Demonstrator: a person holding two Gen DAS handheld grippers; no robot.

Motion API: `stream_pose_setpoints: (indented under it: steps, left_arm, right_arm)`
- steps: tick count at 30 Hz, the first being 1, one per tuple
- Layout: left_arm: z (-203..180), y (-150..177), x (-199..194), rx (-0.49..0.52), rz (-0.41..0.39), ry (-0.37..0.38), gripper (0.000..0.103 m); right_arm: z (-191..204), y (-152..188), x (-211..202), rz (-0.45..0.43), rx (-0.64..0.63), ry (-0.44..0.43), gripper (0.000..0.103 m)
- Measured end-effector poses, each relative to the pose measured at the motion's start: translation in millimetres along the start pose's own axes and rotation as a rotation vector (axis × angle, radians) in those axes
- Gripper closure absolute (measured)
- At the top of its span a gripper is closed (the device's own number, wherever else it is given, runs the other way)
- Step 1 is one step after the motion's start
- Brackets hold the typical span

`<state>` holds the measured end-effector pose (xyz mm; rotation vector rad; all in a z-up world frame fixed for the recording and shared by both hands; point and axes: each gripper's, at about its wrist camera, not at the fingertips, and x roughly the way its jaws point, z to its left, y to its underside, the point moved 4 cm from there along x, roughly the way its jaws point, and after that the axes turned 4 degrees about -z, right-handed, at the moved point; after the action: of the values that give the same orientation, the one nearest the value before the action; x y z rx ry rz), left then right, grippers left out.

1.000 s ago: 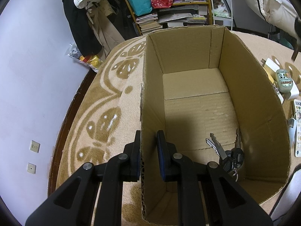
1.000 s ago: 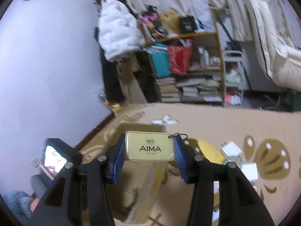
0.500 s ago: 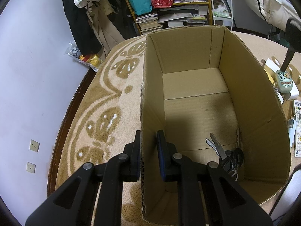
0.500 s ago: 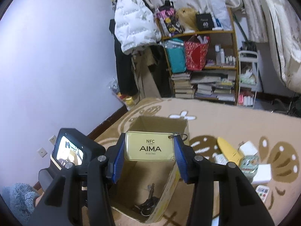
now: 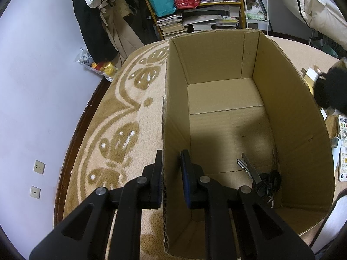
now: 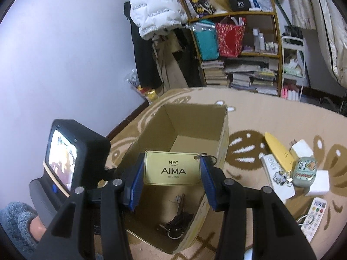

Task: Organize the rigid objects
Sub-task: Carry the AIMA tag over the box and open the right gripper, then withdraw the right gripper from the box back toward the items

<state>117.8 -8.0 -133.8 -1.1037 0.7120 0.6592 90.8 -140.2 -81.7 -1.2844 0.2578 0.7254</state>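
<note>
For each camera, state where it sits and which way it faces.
Left wrist: sits on the left gripper, looking down into the cardboard box; its fingers straddle the box's left wall with a gap on the inner side; keys lie inside.
Right wrist: sits on the right gripper, raised above the box's near end, facing the bookshelf; its fingers clamp the gold NFC card; the left gripper's body and a hand show at left.
Shared: box, keys, bookshelf, rug.
</note>
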Motion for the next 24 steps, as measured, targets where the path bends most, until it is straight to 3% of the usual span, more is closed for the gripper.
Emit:
stream_pose_setpoints:
  steps: [13, 17, 24]
  left_arm:
    - [0, 0, 0, -0.008, 0.004, 0.006, 0.088]
    - [0, 0, 0, -0.01, 0.003, 0.01, 0.088]
    - [-6, 2, -2, 0.01, -0.001, -0.011, 0.088]
  right_arm:
    - [3, -4, -6, -0.022, -0.021, 0.005, 0.049]
    - [6, -10, -15, -0.059, -0.03, 0.003, 0.041]
    - [-11, -17, -23, -0.084, -0.02, 0.081, 0.025]
